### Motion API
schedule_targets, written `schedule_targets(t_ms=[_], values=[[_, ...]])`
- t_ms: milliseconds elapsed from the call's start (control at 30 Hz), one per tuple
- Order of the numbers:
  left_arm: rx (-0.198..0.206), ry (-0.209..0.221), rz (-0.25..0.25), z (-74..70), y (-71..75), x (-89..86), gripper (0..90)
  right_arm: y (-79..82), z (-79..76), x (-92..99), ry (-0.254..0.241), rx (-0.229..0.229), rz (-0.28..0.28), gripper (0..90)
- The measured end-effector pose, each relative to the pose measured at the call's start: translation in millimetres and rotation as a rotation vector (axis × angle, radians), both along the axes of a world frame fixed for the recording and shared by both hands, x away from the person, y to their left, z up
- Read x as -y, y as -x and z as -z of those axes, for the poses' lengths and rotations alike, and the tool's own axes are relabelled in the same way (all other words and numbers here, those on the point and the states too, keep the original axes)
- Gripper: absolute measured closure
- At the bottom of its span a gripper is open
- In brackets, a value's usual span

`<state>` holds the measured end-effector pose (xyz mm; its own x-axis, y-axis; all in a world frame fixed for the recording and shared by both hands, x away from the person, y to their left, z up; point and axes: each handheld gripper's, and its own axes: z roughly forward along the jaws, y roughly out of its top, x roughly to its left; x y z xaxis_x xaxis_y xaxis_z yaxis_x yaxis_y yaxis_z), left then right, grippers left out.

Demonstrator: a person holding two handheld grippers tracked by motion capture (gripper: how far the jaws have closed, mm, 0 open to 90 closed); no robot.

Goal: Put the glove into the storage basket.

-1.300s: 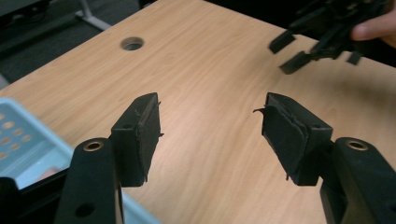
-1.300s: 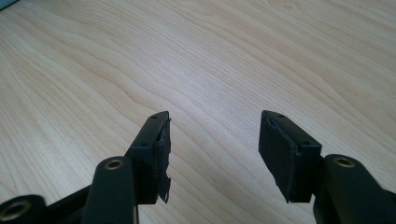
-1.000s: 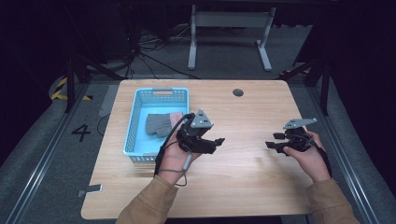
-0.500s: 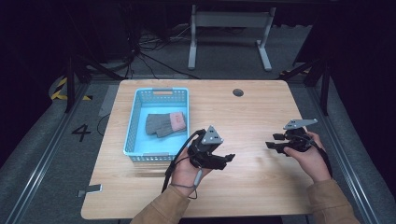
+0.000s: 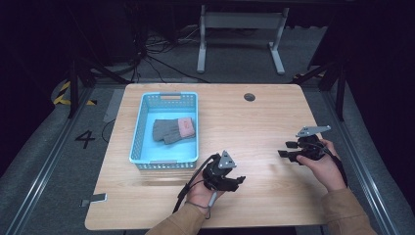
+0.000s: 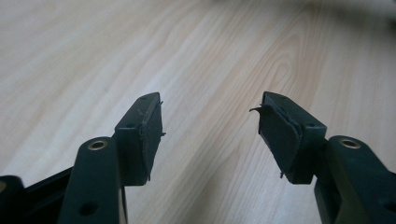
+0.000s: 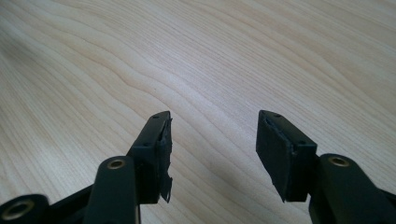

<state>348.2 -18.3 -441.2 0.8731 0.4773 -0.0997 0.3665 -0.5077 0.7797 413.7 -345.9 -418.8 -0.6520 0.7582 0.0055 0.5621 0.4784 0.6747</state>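
My left gripper [image 5: 239,180] sits low over the wooden table [image 5: 254,122] near its front edge, jaws pointing right. In the left gripper view the left gripper [image 6: 210,123] is open over bare wood; its jaws have just been closing a little with nothing between them. My right gripper [image 5: 285,150] is held at the table's right side, jaws pointing left. The right gripper view has the right gripper [image 7: 212,137] open over bare wood as well. A light blue basket [image 5: 138,132] at the left holds grey gloves [image 5: 169,129] with a pink cuff.
A dark round cable hole [image 5: 249,97] lies near the table's far edge. A white metal stand [image 5: 240,36] and cables are on the floor behind the table. Bare wood stretches between the two grippers.
My left gripper has come away from the basket's right side, toward the front edge of the table and lower. The right gripper has stayed where it was.
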Motion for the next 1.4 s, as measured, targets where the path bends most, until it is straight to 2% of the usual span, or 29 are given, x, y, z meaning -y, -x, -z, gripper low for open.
schedule_targets(t_ms=[100, 167, 233, 300, 400, 467, 567, 933, 1033, 1067, 1133, 1167, 1200, 1300, 1400], values=[[-0.037, -0.010, -0.002, 15.2, 0.2, 3.1, 39.9, 0.1, 2.0, -0.8, 0.006, -0.003, -0.006, 46.2], [-0.037, -0.011, -0.006, 16.9, 0.8, 4.2, 39.4, -0.3, 2.8, -0.8, 0.004, -0.003, -0.011, 46.1], [-0.013, -0.025, -0.002, 19.4, 2.3, 5.5, 39.3, -0.9, 4.9, -1.0, 0.010, -0.002, -0.011, 46.0], [-0.002, -0.022, -0.002, 21.8, 3.3, 6.4, 39.2, -0.7, 10.0, -3.1, 0.018, 0.023, -0.029, 46.3], [0.007, -0.016, -0.008, 22.5, 3.3, 5.9, 38.7, -0.2, 18.3, -6.6, 0.022, 0.052, -0.062, 46.3], [0.002, -0.005, -0.013, 22.9, 2.9, 5.4, 38.4, 0.1, 23.5, -8.0, 0.028, 0.051, -0.073, 46.7], [0.000, -0.012, -0.011, 23.4, 2.1, 5.2, 37.8, 0.7, 27.7, -9.1, 0.025, 0.047, -0.084, 46.6], [0.005, -0.015, -0.008, 21.5, 2.5, 6.4, 37.8, 5.5, 31.0, -17.0, 0.030, 0.035, -0.104, 46.2], [0.003, -0.011, -0.007, 20.5, 2.8, 6.3, 37.9, 6.6, 29.1, -19.1, 0.019, 0.019, -0.114, 51.3], [0.006, -0.011, -0.004, 19.1, 3.0, 6.0, 38.0, 9.0, 25.5, -21.7, 0.001, -0.031, -0.118, 56.8], [0.003, -0.011, -0.003, 18.0, 3.0, 6.0, 38.0, 11.5, 21.4, -23.8, -0.025, -0.074, -0.142, 63.4], [0.003, -0.011, -0.003, 18.0, 3.0, 6.0, 38.0, 11.5, 21.4, -23.8, -0.025, -0.074, -0.142, 63.4], [0.002, -0.013, 0.001, 17.3, 3.2, 6.1, 38.0, 13.9, 18.9, -26.8, -0.027, -0.077, -0.173, 68.7], [-0.001, -0.014, 0.002, 16.9, 3.5, 6.7, 38.0, 16.3, 18.4, -31.1, -0.006, -0.078, -0.192, 74.3], [0.002, -0.018, 0.008, 15.1, 4.4, 7.3, 37.7, 17.1, 18.6, -34.1, 0.010, -0.066, -0.203, 73.8]])
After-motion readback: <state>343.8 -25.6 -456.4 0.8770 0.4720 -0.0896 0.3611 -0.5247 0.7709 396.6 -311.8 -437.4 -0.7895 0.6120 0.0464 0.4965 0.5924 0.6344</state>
